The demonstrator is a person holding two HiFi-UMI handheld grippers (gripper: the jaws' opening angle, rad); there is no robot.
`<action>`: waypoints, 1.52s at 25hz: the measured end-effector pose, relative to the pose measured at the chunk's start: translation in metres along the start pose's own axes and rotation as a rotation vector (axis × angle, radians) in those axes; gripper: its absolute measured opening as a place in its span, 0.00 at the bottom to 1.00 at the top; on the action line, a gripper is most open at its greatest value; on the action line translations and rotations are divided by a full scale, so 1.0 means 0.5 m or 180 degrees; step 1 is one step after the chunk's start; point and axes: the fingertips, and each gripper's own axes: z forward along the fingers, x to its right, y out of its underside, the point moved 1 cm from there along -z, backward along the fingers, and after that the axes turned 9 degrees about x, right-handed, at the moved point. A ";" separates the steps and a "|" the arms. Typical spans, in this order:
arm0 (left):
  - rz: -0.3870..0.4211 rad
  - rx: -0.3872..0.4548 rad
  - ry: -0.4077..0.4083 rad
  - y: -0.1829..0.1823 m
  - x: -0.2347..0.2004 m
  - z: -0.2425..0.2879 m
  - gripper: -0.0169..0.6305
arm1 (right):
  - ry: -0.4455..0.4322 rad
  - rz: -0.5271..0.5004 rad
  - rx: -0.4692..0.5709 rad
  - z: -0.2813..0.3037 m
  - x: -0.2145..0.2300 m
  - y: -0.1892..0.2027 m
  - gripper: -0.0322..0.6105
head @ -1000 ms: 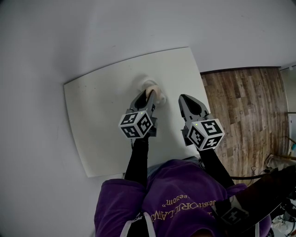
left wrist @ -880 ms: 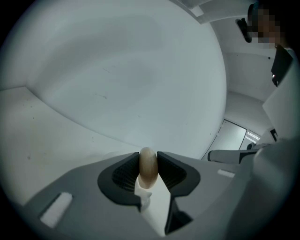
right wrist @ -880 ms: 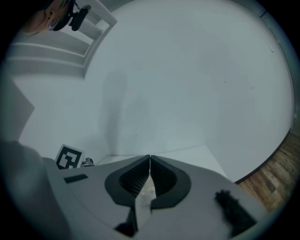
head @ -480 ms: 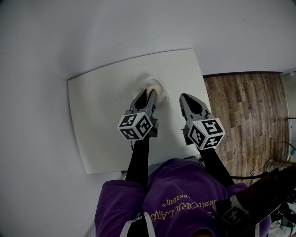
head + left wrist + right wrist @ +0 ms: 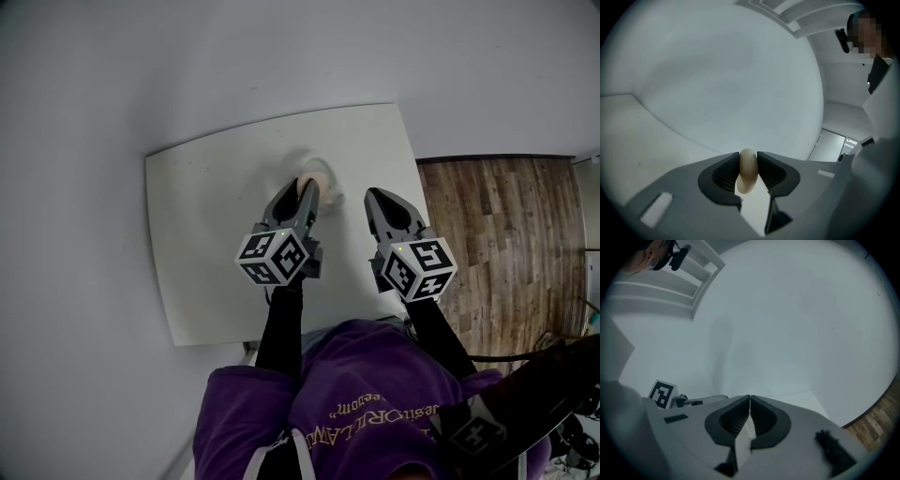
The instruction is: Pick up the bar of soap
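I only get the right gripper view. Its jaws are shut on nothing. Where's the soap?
Observer: The left gripper has the bar of soap pinched between its jaws.
Operator: Is it flat or standing up?
Observer: Standing on edge, its thin side facing the left gripper view.
Operator: Is my gripper close to it?
Observer: In the head view the right gripper hangs beside the left one, not touching the soap.
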 end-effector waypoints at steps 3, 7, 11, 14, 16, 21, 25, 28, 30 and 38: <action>-0.0081 0.0078 -0.0014 -0.009 -0.001 -0.010 0.22 | -0.0036 -0.0028 0.0014 -0.001 -0.009 -0.004 0.06; -0.0161 0.0189 -0.0002 -0.027 0.000 -0.021 0.22 | -0.0065 -0.0071 0.0038 0.002 -0.015 -0.013 0.06; -0.0132 0.0296 0.0037 -0.052 0.014 -0.034 0.22 | -0.0099 -0.0111 0.0090 0.003 -0.021 -0.028 0.06; -0.0100 0.0349 0.0072 -0.067 0.022 -0.041 0.22 | -0.0136 -0.0137 0.0137 0.007 -0.029 -0.039 0.06; -0.0096 0.0392 0.0087 -0.076 0.026 -0.046 0.22 | -0.0163 -0.0158 0.0158 0.010 -0.034 -0.045 0.06; -0.0115 0.0537 0.0143 -0.102 0.042 -0.056 0.22 | -0.0217 -0.0235 0.0204 0.016 -0.042 -0.064 0.06; -0.0092 0.0672 0.0212 -0.132 0.060 -0.068 0.22 | -0.0239 -0.0302 0.0293 0.022 -0.049 -0.086 0.06; -0.0035 0.0771 0.0273 -0.158 0.077 -0.079 0.22 | -0.0264 -0.0331 0.0369 0.024 -0.057 -0.102 0.06; 0.0015 0.0830 0.0310 -0.176 0.089 -0.084 0.22 | -0.0280 -0.0342 0.0414 0.025 -0.062 -0.113 0.06; 0.0056 0.1046 0.0399 -0.224 0.129 -0.108 0.22 | -0.0333 -0.0425 0.0535 0.023 -0.076 -0.145 0.06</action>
